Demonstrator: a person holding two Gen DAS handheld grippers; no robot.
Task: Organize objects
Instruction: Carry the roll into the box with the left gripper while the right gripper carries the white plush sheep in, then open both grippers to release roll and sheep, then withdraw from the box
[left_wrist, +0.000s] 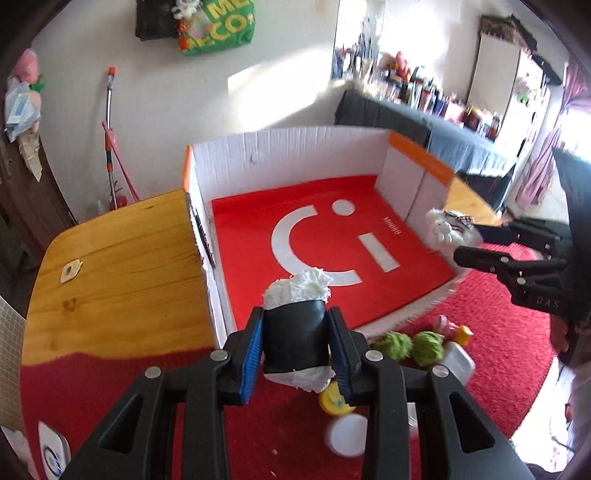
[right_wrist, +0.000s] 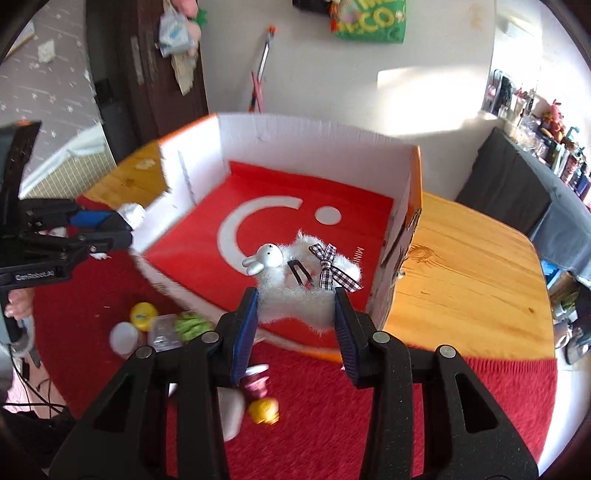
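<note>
- Left gripper clamping black-and-white roll between blue pads, holding it clear of red rug, just short of box near edge.
- Right gripper pinching fluffy white clip with rabbit head and check bow, carrying it over box's front lip, above red liner.
- Seeming to be mid-transfer: both items lifted, neither released; judging this as the carry-and-drop step of sorting loose things into box.
- Lying below on rug, not yet sorted: yellow cap, white lid, green pom-poms, clear case, small pink-and-yellow toy.
- Calling next for moving each load forward past low front edge, lowering toward liner, then parting jaws; roll needing more forward travel than clip.
- Offering plenty of open room: liner looking bare, no items seen inside yet.
- Watching edges: white walls standing tall on left, back and right; front side low and open, giving easiest entry.
- Keeping grippers apart: each showing at side of other's view, near box's front corners, so dropping toward separate halves likely avoiding a bump.
- Noting soft clip possibly snagging on pad ridges at release, a guess only.
- Sitting under box: wooden table, bare wood showing on both flanks.
- Hanging beyond on far wall: green bag; cluttered shelf to right, well apart from work.
</note>
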